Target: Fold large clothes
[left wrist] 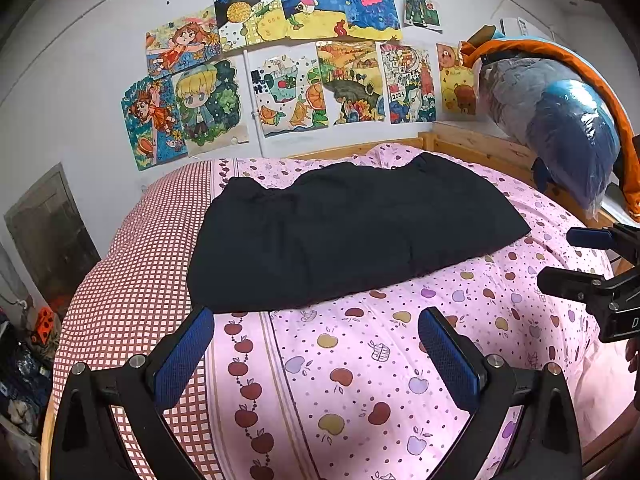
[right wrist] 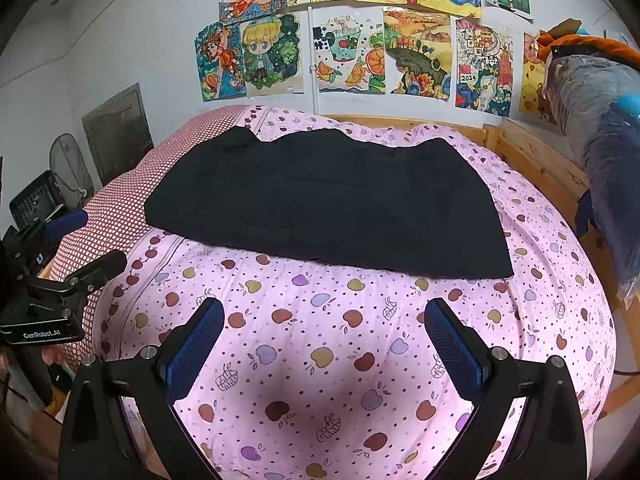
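A large black garment [left wrist: 344, 232] lies spread flat on the pink apple-print bed cover [left wrist: 360, 360]; it also shows in the right wrist view [right wrist: 328, 204]. My left gripper [left wrist: 316, 320] is open and empty, hovering just short of the garment's near edge at its left corner. My right gripper [right wrist: 324, 312] is open and empty, a little short of the garment's near edge. The right gripper also shows at the right edge of the left wrist view [left wrist: 568, 260], and the left gripper shows at the left edge of the right wrist view [right wrist: 92, 248].
A red-checked strip [left wrist: 132, 288] borders the bed cover on the left. A wooden bed frame [left wrist: 480, 148] runs along the back and right. A plastic-bagged bundle of bedding [left wrist: 560, 120] sits at the right. Drawings [left wrist: 300, 60] cover the wall. Clutter and crates [right wrist: 36, 200] stand left.
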Demonstrator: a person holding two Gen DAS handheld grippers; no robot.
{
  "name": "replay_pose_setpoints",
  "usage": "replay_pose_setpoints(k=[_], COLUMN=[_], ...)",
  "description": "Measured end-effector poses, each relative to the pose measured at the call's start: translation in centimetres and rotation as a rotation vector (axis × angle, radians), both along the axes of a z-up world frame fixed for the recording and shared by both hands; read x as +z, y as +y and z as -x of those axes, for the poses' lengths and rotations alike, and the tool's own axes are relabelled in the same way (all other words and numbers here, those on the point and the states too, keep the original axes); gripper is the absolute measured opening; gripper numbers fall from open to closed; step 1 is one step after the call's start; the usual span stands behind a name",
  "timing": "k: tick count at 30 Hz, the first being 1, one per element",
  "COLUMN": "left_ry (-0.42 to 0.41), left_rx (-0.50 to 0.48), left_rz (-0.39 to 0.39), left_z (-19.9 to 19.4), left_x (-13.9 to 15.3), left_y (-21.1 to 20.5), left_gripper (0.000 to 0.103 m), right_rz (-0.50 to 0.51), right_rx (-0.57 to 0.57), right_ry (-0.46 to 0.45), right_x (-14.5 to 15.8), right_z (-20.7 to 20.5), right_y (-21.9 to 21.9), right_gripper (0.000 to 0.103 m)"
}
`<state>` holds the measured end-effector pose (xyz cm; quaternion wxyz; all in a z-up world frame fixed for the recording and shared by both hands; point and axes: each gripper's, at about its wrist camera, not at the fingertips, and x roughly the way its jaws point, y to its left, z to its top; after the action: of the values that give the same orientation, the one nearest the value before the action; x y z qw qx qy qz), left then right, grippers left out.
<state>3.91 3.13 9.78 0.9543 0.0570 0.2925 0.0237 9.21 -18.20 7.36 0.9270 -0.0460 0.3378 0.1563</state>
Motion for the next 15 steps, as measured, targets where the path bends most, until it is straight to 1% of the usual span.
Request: replay_pose_setpoints(k=[15], left_ry=[0.01], left_rx=[0.0], left_rz=[0.002], left_z=[0.11], left_x=[-0.31], left_y=[-0.24], left_gripper=[0.103], right_rz=[0.0], right_rx=[-0.006], right_ry=[0.005], right_x=[-0.01], right_z=[-0.1], right_y=[-0.04], right_gripper=[0.098])
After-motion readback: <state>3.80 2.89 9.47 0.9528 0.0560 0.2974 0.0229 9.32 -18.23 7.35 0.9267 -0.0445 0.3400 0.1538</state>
